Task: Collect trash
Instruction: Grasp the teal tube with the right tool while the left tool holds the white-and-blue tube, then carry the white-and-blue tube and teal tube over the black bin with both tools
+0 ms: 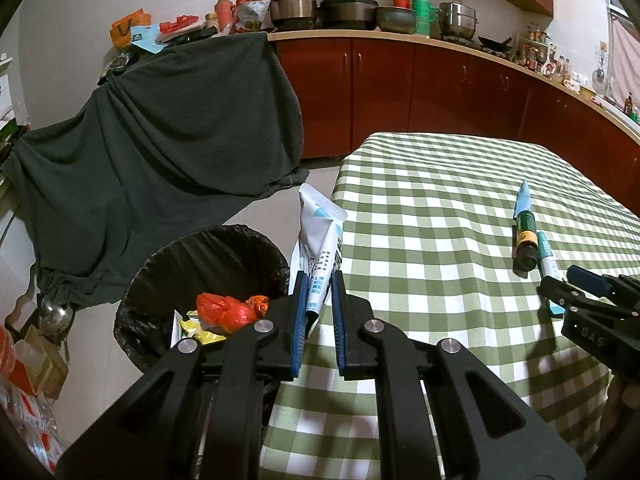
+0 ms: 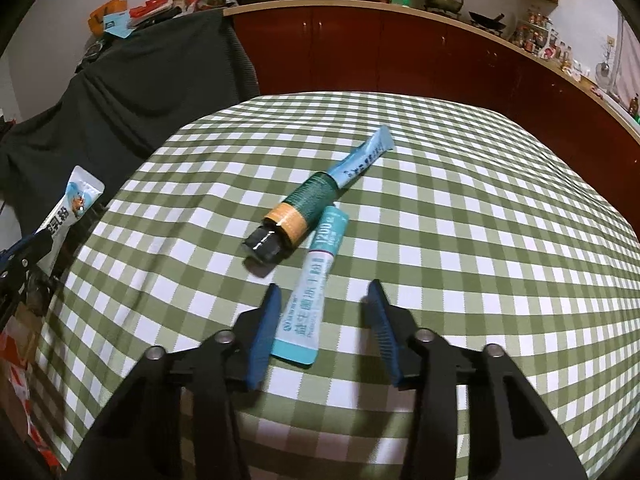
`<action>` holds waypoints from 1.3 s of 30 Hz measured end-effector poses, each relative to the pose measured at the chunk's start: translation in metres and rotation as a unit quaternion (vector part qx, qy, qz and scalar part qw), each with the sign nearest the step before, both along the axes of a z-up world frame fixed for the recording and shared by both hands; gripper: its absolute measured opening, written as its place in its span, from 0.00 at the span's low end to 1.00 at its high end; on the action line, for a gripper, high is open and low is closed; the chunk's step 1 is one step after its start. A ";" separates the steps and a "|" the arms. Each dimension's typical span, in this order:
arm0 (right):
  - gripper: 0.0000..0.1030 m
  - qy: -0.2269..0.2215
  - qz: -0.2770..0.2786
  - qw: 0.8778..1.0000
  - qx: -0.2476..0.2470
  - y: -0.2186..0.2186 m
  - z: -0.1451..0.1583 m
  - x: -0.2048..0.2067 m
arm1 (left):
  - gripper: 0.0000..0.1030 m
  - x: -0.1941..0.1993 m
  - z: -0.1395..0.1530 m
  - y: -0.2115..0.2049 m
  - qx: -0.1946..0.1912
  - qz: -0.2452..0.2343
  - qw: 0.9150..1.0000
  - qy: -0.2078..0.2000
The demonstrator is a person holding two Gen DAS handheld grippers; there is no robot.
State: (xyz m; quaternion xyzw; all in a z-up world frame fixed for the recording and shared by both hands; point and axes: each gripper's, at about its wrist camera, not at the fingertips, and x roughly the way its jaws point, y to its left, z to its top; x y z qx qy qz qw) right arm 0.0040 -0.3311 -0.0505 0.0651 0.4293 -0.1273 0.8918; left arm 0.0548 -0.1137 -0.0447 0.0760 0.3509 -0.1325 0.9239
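On the checked cloth [image 2: 460, 208], "1200" is printed on a flat teal packet [image 2: 316, 280] lying between the wide-apart fingers of the right gripper [image 2: 324, 312]. A round green bottle [image 2: 292, 216] is touched by it. A white pouch [image 1: 320, 248] is pinched by the left gripper [image 1: 320, 304] beside the black-bagged bin [image 1: 160, 264].

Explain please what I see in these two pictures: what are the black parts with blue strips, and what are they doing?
They are two handheld grippers; a person holds one in each hand, and each carries a camera looking along its fingers.

Left camera: the left gripper grips a white sachet beside the black-lined trash bin, which already holds wrappers.

Right camera: the right gripper is open around a teal sachet lying on the checkered tablecloth. Beside it lie a dark green bottle and a blue sachet.
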 end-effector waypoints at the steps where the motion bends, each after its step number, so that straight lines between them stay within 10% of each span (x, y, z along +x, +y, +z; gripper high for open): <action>1: 0.33 0.001 0.002 1.000 0.002 0.000 0.000 0.001 | 0.12 0.000 0.000 0.000 0.000 0.000 1.000 0.000; 6: 0.20 -0.001 0.005 1.000 0.016 -0.003 -0.001 -0.002 | 0.12 -0.001 0.000 0.000 0.000 0.000 1.000 0.000; 39: 0.20 -0.057 0.082 0.994 0.045 0.056 0.028 -0.016 | 0.12 -0.024 0.014 0.044 0.006 0.049 0.999 -0.019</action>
